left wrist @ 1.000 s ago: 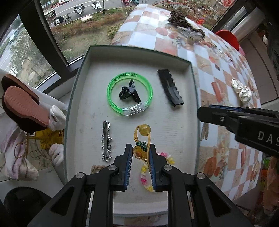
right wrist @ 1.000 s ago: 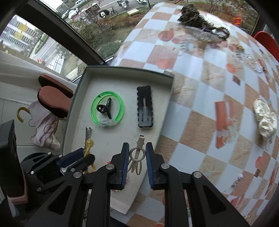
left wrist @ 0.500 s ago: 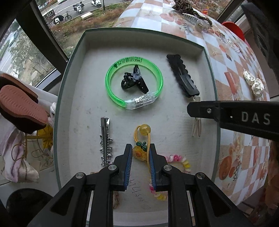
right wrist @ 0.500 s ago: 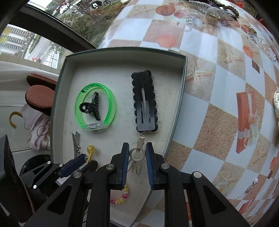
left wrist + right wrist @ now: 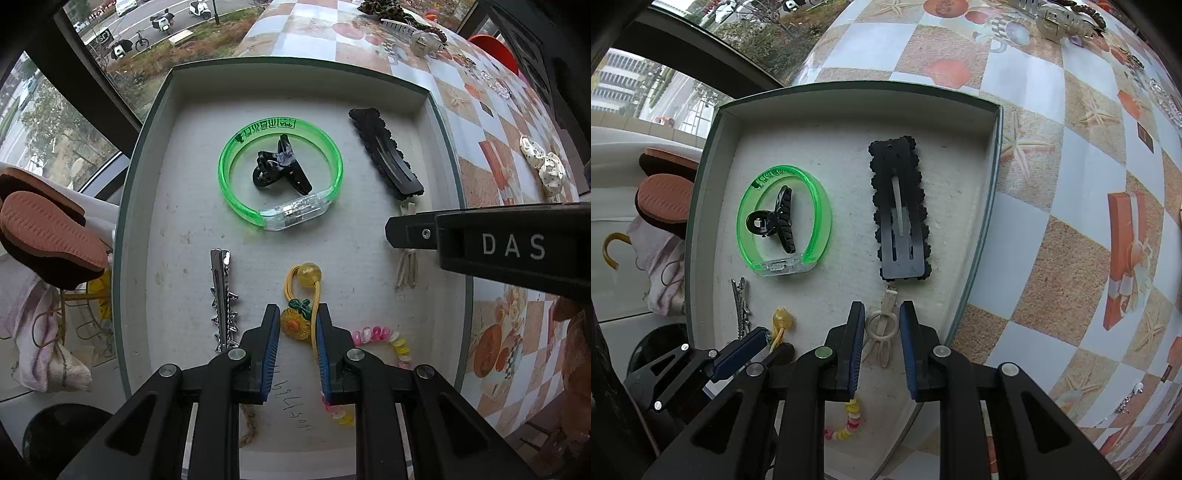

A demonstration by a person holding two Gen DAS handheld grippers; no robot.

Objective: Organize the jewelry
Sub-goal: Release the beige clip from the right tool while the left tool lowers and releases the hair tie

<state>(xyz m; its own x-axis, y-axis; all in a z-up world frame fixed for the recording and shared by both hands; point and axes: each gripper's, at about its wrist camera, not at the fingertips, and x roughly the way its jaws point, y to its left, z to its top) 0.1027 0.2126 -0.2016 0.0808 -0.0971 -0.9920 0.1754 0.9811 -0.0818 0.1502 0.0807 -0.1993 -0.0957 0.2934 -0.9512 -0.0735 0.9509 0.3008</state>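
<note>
A shallow grey tray (image 5: 295, 70) holds a green bangle (image 5: 229, 162) around a black claw clip (image 5: 277, 173), a black scalloped snap clip (image 5: 388, 162), a silver star clip (image 5: 221, 295) and a pink-yellow bead bracelet (image 5: 384, 334). My left gripper (image 5: 297, 325) points down over the tray's near part, shut on a yellow hair tie (image 5: 309, 274) with a sunflower charm. To its right, my right gripper (image 5: 882, 325) is shut on a cream hair clip (image 5: 882, 326), low over the tray just below the black snap clip (image 5: 899, 214). The clip's prongs (image 5: 406, 269) hang under that gripper's finger.
The tray sits at the edge of a table with a checkered seashell cloth (image 5: 1071, 166). More hair pieces lie at the far end (image 5: 417, 33), and a white spotted scrunchie (image 5: 543, 166) lies to the right. Left of the tray are a window and a shoe sole (image 5: 48, 232).
Both grippers have sunk toward the tray with their pieces still held. The right gripper has come in from beside the tray to over its right part.
</note>
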